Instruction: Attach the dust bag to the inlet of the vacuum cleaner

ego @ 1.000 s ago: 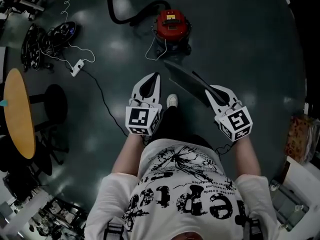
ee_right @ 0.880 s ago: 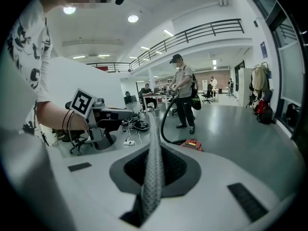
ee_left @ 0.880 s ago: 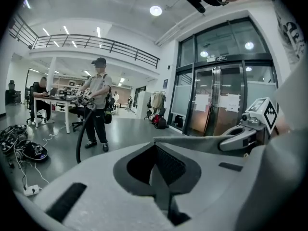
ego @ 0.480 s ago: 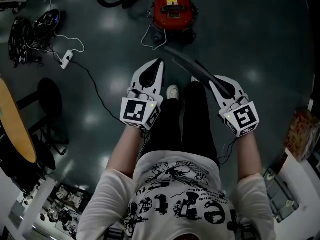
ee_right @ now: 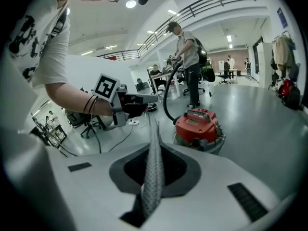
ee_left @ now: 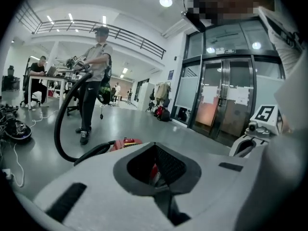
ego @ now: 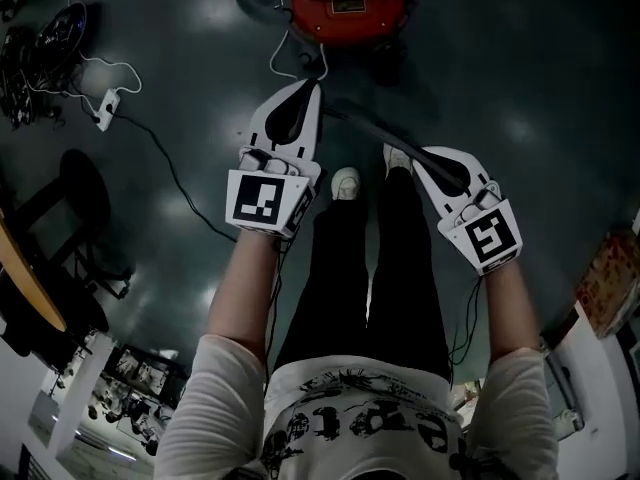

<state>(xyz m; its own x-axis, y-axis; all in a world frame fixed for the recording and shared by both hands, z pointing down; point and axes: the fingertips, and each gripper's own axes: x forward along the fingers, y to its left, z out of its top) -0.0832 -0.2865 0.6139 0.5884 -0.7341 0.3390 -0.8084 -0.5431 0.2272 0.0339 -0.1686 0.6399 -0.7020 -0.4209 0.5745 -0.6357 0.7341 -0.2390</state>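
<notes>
Two grippers held low, dust bag [ego: 375, 133] in the right one, vacuum cleaner [ego: 348, 3] ahead on the floor [ego: 530, 68].
Head view: the right gripper [ego: 425, 160] has its fingers closed on the bag, a flat dark sheet whose long axis runs aslant from those fingers toward the tip of the left gripper [ego: 308, 86]. The red vacuum cleaner stands just beyond, nearer the left gripper. Left gripper view: fingers together, nothing clamped; the meshed surface seen past them is probably the bag. Right gripper view: the bag stands edge-on between the fingers, pointing left of the machine. The inlet cannot be made out.
</notes>
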